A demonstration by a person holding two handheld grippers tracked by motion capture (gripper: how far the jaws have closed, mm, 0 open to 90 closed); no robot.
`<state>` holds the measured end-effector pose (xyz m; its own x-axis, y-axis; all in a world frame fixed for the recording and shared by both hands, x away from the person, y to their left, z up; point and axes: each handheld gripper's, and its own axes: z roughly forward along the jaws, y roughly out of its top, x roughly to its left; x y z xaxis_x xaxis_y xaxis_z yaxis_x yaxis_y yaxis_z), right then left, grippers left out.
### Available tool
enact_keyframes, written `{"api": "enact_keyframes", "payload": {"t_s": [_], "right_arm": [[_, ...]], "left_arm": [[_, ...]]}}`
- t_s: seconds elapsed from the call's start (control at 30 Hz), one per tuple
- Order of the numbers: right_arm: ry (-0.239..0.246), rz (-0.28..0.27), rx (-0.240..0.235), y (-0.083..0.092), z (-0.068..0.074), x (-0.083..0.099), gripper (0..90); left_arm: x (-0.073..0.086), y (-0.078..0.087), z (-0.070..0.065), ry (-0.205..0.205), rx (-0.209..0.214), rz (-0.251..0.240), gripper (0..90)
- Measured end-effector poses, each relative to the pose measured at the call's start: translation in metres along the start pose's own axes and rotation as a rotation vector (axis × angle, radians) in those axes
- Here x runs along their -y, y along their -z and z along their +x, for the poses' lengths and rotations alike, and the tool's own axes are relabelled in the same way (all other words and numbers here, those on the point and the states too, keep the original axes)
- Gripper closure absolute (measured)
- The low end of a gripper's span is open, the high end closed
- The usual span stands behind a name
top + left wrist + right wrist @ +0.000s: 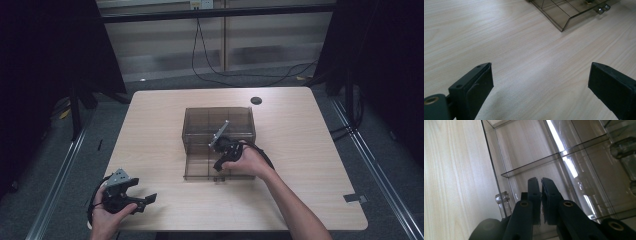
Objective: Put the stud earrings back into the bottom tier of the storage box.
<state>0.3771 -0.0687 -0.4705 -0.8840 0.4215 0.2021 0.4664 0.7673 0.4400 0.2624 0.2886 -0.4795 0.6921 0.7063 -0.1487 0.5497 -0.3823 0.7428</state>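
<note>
Nearest, at the table's point(320, 150) near-left corner, the left gripper point(142, 201) rested in the person's left hand point(107, 217), jaws spread wide over bare wood and grasping nothing; its own view showed both pads point(477, 87) well apart with only tabletop between.

Farther in, mid-table, sat the smoky clear drawer box point(218, 122) with its drawer point(212, 167) pulled out toward the near edge. The right gripper point(220, 162) in the right hand point(250, 162) pointed down into the drawer's near part. Its jaws were clenched together with nothing visible between them, tips over a divided compartment point(529, 155) just inside the drawer's front wall. A clear knob point(503, 202) stood just beside them on that wall.

Risks, as I judged them: the closed tips could knock or scrape the thin dividers, and any sideways push could slide the light box across the smooth table, since the left gripper was too far off to steady it. Pressing down on the extended drawer might tip it.

Hard to make out: whether the tips touched the drawer floor; glare on the plastic masked the compartments. The box's far interior was dim, its contents, if any, indistinct. At the far edge a small dark disc point(256, 100) went unidentified.
</note>
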Motion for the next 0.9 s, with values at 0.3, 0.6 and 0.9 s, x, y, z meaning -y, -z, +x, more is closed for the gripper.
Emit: {"api": "enact_keyframes", "payload": {"t_s": [0.3,0.6,0.9], "right_arm": [[-0.007,0.014,-0.008,-0.0064,-0.0037,-0.0008,85.3],[-0.008,0.009,-0.008,-0.0074,-0.0042,-0.0012,81.2],[-0.015,-0.007,0.007,-0.0039,-0.0031,-0.0013,70.3]], "left_arm": [[-0.0004,-0.0005,0.0007,0.007,-0.004,0.0,5.9],[-0.0002,-0.0011,0.0016,0.011,0.002,-0.001,5.9],[0.0,-0.0002,0.0011,0.006,-0.002,0.002,6.0]]}}
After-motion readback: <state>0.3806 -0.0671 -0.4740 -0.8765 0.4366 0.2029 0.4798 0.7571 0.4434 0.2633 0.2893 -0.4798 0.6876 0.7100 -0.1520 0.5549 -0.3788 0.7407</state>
